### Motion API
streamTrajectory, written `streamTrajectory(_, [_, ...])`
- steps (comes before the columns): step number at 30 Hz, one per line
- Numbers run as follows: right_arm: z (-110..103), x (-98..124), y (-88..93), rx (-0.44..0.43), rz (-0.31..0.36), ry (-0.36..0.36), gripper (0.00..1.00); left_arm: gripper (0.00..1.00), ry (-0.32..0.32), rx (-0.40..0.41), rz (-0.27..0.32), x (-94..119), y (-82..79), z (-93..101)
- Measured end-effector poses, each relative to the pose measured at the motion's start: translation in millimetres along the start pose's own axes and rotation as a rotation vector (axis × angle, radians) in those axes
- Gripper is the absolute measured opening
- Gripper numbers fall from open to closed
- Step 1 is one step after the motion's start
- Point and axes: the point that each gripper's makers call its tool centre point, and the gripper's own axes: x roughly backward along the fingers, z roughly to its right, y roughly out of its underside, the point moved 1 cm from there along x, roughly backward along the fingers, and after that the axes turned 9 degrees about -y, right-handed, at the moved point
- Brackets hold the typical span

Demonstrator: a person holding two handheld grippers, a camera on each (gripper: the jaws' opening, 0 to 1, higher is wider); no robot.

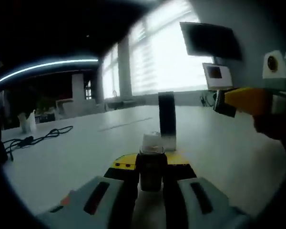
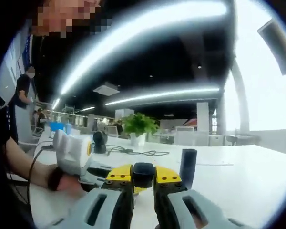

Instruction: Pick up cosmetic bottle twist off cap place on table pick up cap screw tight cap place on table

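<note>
In the left gripper view, the left gripper [image 1: 151, 177] is clamped on the cosmetic bottle [image 1: 151, 164]. The bottle stands upright between the jaws, its pale uncapped neck rising above the yellow tips. On the white table [image 1: 76, 157] just beyond it stands a tall dark container [image 1: 167, 120], upright and apart from the bottle. A black cable [image 1: 35, 137] lies far off to the left on the table. The right gripper [image 1: 240, 101] enters from the right edge, raised above the table.

In the right gripper view, the right gripper [image 2: 143, 177] holds the dark cap [image 2: 143, 173] pinched between its yellow tips. The tall dark container [image 2: 188, 167] stands just right of the jaws. The left gripper [image 2: 74, 152] shows at the left, with a hand [image 2: 62, 183] under it. A potted plant [image 2: 138, 126] stands farther back.
</note>
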Motion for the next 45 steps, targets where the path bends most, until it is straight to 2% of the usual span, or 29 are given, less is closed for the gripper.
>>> streamTrajectory(3, [-1,0,1.0,-0.003,0.0,-0.002,0.09,0.09,-0.002,-0.02,-0.027,1,4.7,-0.4])
streamTrajectory(9, [0,0,2.4,-0.027,0.001,0.003,0.1,0.09,-0.017,0.001,-0.039,-3,8.0,-7.5])
streamTrajectory(16, [3,1,3.3,-0.036,-0.004,0.009,0.1,0.1,-0.011,0.001,-0.057,-1,9.6,-5.6])
streamTrajectory(26, [1,1,6.7,-0.041,-0.007,0.006,0.1,0.17,0.005,-0.008,-0.045,1,7.6,-4.0])
streamTrajectory(32, [1,1,5.9,-0.032,-0.01,0.006,0.1,0.23,0.023,-0.016,-0.016,7,1.2,-4.5])
streamTrajectory(39, [4,1,5.3,-0.03,-0.01,0.018,0.1,0.24,0.045,0.025,0.022,29,-5.6,-7.3])
streamTrajectory(41, [5,0,6.8,-0.032,-0.014,0.021,0.1,0.24,0.059,0.06,0.026,40,-9.4,-5.8])
streamTrajectory(43, [7,0,8.8,-0.028,-0.024,0.028,0.1,0.23,0.061,0.106,0.056,51,-15.2,-5.8])
streamTrajectory(45, [8,-1,11.3,-0.025,-0.036,0.035,0.1,0.22,0.045,0.091,0.067,63,-15.1,-10.3])
